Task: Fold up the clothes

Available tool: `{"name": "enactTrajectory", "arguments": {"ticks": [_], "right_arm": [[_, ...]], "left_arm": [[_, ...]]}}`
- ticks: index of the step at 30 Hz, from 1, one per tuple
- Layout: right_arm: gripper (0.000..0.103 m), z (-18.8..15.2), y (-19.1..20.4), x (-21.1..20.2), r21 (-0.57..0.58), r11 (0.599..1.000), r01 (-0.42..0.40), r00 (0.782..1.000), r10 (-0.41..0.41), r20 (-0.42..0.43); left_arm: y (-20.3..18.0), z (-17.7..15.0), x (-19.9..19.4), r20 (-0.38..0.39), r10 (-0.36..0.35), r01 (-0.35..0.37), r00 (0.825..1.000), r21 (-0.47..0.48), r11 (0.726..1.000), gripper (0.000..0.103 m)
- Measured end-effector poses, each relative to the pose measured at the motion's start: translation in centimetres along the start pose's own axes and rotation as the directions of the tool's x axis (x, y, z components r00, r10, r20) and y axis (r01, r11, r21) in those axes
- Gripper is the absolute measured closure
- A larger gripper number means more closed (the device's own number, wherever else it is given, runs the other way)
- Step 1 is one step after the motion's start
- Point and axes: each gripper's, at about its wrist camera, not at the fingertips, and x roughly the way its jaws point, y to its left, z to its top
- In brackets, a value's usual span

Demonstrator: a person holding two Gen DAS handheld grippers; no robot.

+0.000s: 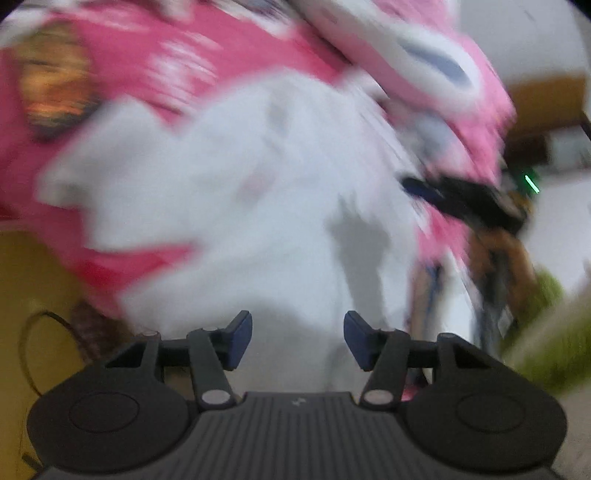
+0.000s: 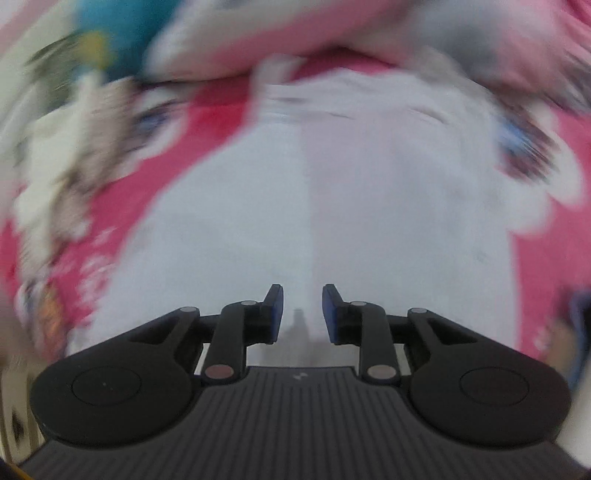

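Both views are heavily motion-blurred. A white garment (image 1: 236, 206) lies spread over a pink printed bedsheet (image 1: 122, 62). My left gripper (image 1: 297, 338) hovers over the garment's near part, open, with nothing between its blue pads. In the right wrist view the same white garment (image 2: 332, 192) fills the centre, a lengthwise crease running down its middle. My right gripper (image 2: 303, 314) stands open just above it, its jaws a narrow gap apart and empty. The other gripper (image 1: 465, 201) shows dark at the right of the left wrist view, held over the garment's edge.
The pink sheet (image 2: 207, 122) carries white and cartoon prints. A pink-and-white pillow (image 1: 413, 62) lies at the far side. A yellow surface (image 1: 29, 295) sits at the left, a green fabric (image 1: 550, 343) at the right. A blue item (image 2: 107, 18) lies top left.
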Motion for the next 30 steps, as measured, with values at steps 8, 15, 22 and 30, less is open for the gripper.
{"name": "enactTrajectory", "arguments": {"ticks": [8, 15, 22, 30], "right_arm": [[0.08, 0.8, 12.5, 4.3, -0.309, 0.902, -0.301, 0.953, 0.27, -0.14], [0.08, -0.1, 19.3, 6.5, -0.441, 0.79, -0.426, 0.903, 0.344, -0.257], [0.07, -0.2, 23.1, 12.0, -0.333, 0.827, -0.452, 0.865, 0.317, -0.389], [0.068, -0.3, 27.1, 18.3, -0.197, 0.872, -0.448, 0.797, 0.29, -0.529]], "left_arm": [[7.5, 3.8, -4.5, 0.201, 0.212, -0.146, 0.956, -0.299, 0.943, 0.048], [10.7, 4.3, -3.3, 0.197, 0.197, -0.085, 0.96, -0.466, 0.881, 0.048], [12.6, 4.2, -2.6, 0.217, 0.134, 0.006, 0.967, -0.542, 0.841, 0.048], [13.9, 4.5, -1.6, 0.228, 0.046, 0.097, 0.973, -0.578, 0.81, 0.057]]}}
